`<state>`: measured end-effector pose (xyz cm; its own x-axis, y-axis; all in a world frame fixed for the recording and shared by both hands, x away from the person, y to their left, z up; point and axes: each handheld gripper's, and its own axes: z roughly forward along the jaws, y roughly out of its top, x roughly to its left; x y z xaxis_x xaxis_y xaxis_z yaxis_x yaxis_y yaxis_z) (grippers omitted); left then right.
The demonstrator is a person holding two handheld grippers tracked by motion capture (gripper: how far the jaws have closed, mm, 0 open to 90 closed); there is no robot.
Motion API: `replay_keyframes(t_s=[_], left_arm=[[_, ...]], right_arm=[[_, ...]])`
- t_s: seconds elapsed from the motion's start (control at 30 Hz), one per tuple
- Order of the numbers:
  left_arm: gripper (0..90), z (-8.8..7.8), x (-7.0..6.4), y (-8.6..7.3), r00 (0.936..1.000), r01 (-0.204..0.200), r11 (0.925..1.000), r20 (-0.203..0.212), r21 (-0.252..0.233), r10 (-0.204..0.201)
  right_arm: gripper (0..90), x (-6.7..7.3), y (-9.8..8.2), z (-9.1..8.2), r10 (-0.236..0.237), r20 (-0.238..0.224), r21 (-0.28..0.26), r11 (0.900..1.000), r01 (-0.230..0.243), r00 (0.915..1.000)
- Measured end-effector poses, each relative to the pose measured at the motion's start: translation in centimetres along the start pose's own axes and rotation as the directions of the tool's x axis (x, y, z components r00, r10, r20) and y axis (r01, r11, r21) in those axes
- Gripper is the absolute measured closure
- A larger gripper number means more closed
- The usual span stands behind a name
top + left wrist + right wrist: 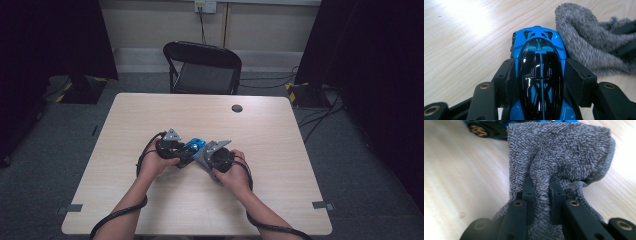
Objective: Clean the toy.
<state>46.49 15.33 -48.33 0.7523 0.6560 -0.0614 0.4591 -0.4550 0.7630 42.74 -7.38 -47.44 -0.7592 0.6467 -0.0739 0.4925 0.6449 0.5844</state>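
High view: a person's two hands meet at the middle of a wooden table (150, 210); a chair (202, 67) stands at 12 o'clock.
Toy car (540, 75): blue and black, at table centre, glossy, rigid, probably light and slippery; best held by its flanks.
Left gripper (540, 77): jaws clamp the car's sides.
Cloth (559, 152): grey terry, soft and limp, touching the car at its 3 o'clock.
Right gripper (541, 195): jaws pinch a bunched fold of cloth.
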Motion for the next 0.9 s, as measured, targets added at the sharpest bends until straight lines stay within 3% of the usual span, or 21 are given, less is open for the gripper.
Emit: replay_keyframes(t_s=[0.57,0.9], left_arm=[[43.6,0.0,0.0,-0.2,1.0000,0.006,0.9998,0.003,-0.021,-0.006],[43.6,0.0,0.0,-0.1,1.0000,0.000,0.9999,-0.001,-0.014,0.000]], right_arm=[[79.0,3.6,1.5,0.5,-0.079,-0.098,0.008,0.997,0.080,0.9920],[79.1,4.2,1.4,0.3,-0.087,-0.175,-0.002,0.996,0.088,0.9808]])
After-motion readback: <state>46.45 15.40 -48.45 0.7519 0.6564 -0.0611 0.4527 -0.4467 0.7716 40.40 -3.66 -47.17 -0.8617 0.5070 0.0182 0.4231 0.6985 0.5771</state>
